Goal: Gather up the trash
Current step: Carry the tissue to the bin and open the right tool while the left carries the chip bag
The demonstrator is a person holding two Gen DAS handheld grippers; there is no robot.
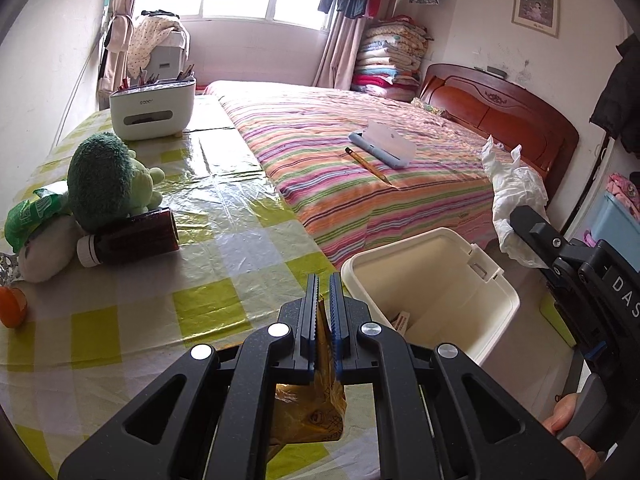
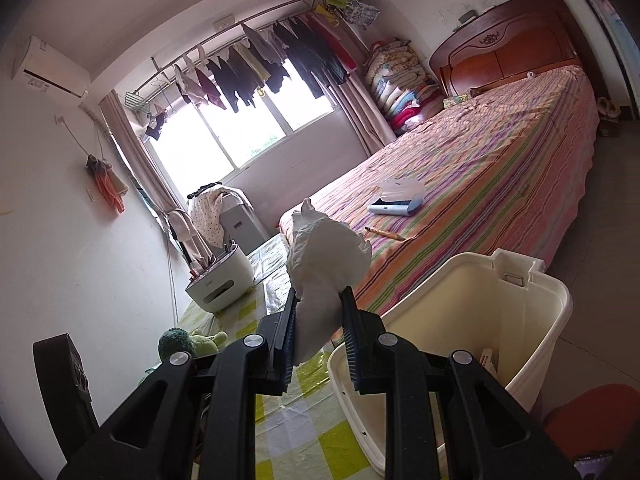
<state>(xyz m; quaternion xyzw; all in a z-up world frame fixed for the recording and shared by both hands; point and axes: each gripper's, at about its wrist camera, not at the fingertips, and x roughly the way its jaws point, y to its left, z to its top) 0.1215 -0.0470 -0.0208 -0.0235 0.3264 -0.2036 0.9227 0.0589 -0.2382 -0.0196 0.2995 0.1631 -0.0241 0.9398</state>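
Note:
My left gripper (image 1: 324, 280) is shut on a yellow plastic wrapper (image 1: 312, 412) that hangs below its jaws, over the table edge just left of the bin. The cream waste bin (image 1: 496, 292) stands open beside the table, with a scrap at its bottom. My right gripper (image 2: 320, 292) is shut on crumpled white tissue (image 2: 324, 248), held above the bin's (image 2: 560, 292) left rim. In the left wrist view the right gripper (image 1: 516, 216) with the tissue (image 1: 512, 192) shows right of the bin.
On the checked yellow tablecloth (image 1: 200, 308) lie a green plush toy (image 1: 104, 180), a brown bottle (image 1: 132, 236), a green bag (image 1: 32, 212), an orange thing (image 1: 12, 306) and a white organizer (image 1: 152, 108). The striped bed (image 1: 360, 160) holds a pencil and a case.

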